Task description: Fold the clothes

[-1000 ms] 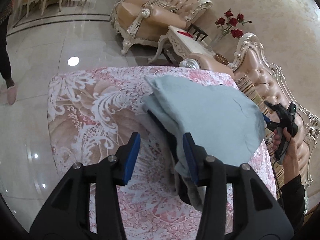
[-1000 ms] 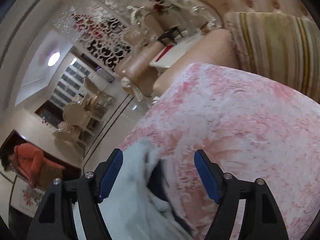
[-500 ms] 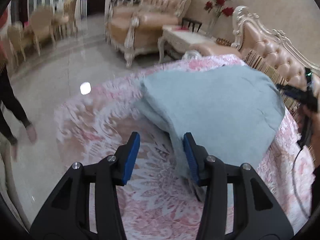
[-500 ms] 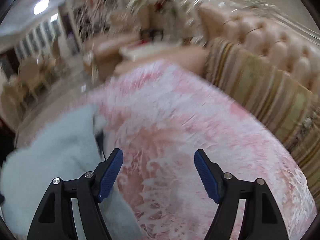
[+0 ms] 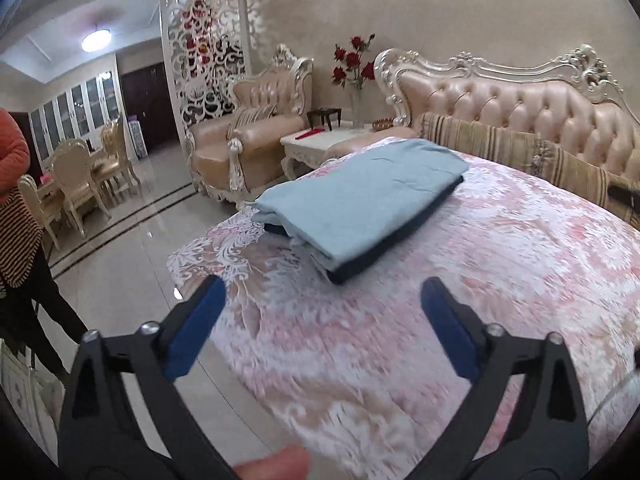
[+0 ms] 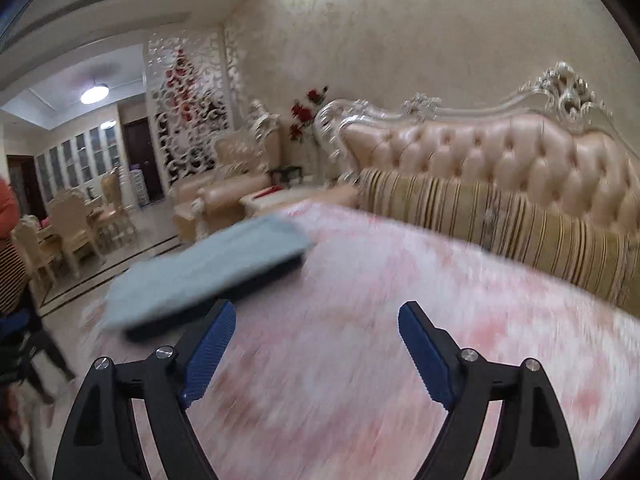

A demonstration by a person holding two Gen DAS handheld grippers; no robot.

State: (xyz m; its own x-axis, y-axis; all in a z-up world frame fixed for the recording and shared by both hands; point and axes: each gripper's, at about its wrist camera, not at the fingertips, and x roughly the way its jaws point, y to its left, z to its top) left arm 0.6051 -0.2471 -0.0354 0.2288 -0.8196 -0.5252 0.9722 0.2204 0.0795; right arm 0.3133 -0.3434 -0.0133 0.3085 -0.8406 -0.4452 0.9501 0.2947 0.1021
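A light blue-grey garment [image 5: 360, 200] lies folded on a dark navy one, stacked at the far left part of the pink-and-white patterned cover [image 5: 500, 272]. My left gripper [image 5: 324, 300] hovers well short of the stack over the cover's near edge, its jaws opening wide with nothing between them. In the right wrist view the same folded garment [image 6: 208, 272] shows blurred to the left. My right gripper [image 6: 316, 320] is over bare cover beside the stack, its jaws opening, nothing between them.
A tufted peach sofa [image 5: 520, 112] with striped cushions [image 5: 480, 144] runs behind the cover. An armchair [image 5: 248, 140], a small white side table [image 5: 316, 144] and red roses [image 5: 352, 60] stand at the left. A person [image 5: 20, 208] stands on the glossy floor at far left.
Both grippers pulled back from the folded stack and let go of it. The left jaws went from narrow to wide; the right jaws widened a little. The views rolled level and now show the sofa.
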